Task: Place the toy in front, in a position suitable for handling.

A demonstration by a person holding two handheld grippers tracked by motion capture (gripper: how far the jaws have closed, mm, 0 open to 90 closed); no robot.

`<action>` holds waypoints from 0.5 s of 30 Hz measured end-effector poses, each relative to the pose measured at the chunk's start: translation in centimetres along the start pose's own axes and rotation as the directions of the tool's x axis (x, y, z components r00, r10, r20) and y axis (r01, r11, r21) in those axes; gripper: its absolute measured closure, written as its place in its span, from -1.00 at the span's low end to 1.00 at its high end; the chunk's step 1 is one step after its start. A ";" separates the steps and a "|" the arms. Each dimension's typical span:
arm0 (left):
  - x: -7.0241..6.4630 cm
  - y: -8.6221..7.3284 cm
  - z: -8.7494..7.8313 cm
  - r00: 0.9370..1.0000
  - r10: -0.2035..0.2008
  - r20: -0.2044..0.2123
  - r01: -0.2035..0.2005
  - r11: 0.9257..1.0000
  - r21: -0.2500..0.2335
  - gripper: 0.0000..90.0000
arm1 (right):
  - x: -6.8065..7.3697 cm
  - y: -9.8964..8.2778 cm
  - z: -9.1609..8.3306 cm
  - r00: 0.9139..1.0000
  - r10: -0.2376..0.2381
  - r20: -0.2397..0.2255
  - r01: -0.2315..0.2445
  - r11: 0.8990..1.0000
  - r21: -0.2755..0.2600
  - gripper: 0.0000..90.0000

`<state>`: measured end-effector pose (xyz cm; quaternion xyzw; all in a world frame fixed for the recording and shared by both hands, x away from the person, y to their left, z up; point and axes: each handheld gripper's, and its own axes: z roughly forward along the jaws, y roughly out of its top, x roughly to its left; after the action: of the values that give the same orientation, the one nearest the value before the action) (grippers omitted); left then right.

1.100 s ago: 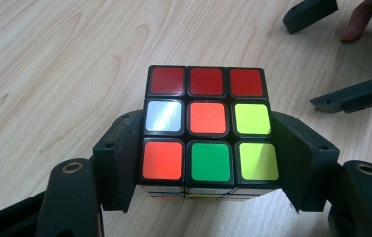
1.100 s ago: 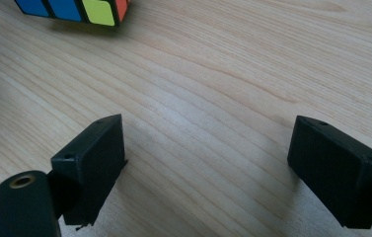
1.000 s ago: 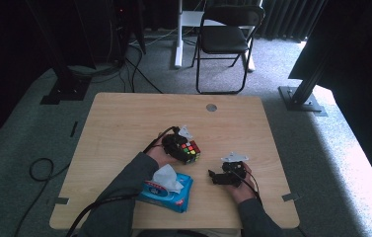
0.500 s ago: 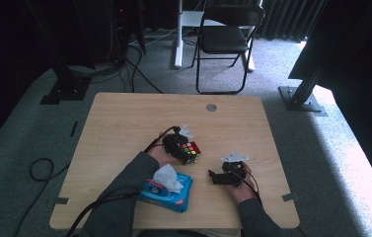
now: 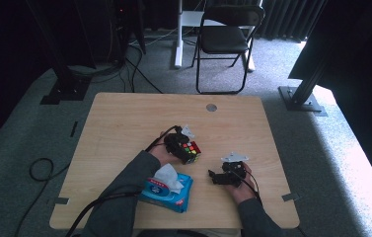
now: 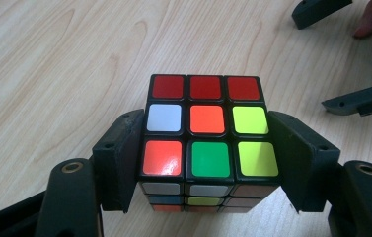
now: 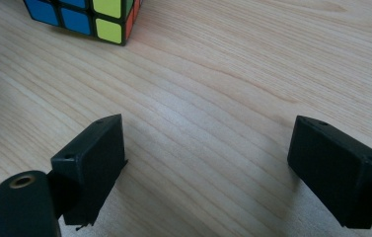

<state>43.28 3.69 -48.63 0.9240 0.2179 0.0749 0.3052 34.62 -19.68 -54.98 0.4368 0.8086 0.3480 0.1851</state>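
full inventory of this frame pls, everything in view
puzzle cube: 1, black with red, orange, white, yellow, green and blue stickers, table centre, between the left jaws
tissue pack: 1, blue with a white tissue sticking up, near table edge, under the left forearm
table: 1, light wood, with a round grey cap near its far edge
folding chair: 1, black, on the carpet beyond the table
cables: several, black, on the grey carpet at left
left hand-held gripper: 1, black, pads pressed on the cube's two sides
right hand-held gripper: 1, black, jaws wide apart over bare table, right of the cube
forearms: 2, grey sleeves, entering from the bottom
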 end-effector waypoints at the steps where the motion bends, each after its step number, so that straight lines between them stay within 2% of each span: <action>1: 0.1 0.0 0.0 1.000 0.000 -0.003 0.000 1.000 0.004 -0.25 | 0.0 0.0 0.0 1.000 0.000 0.000 0.000 1.000 0.000 -0.69; 6: 0.2 -0.2 -0.2 1.000 -0.013 -0.003 0.013 1.000 -0.005 -0.27 | 0.0 0.0 0.0 1.000 0.000 0.000 0.000 1.000 0.000 -0.69; 8: 0.3 0.0 -0.8 1.000 -0.023 0.003 0.023 0.999 -0.036 -0.27 | 0.0 0.0 0.0 1.000 0.000 0.000 0.000 1.000 0.000 -0.69; 14: 0.4 0.2 -2.1 0.999 -0.033 -0.021 0.031 0.997 -0.071 -0.28 | 0.0 0.0 0.0 1.000 0.000 0.000 0.000 1.000 0.000 -0.69; 15: 0.5 0.1 -2.4 0.999 -0.050 -0.021 0.048 0.995 -0.083 -0.28 | 0.0 0.0 0.0 1.000 0.000 0.000 0.000 1.000 0.000 -0.69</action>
<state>43.15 5.10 -46.65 0.9041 0.2409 0.0869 0.3422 34.62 -19.68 -54.98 0.4367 0.8086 0.3481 0.1853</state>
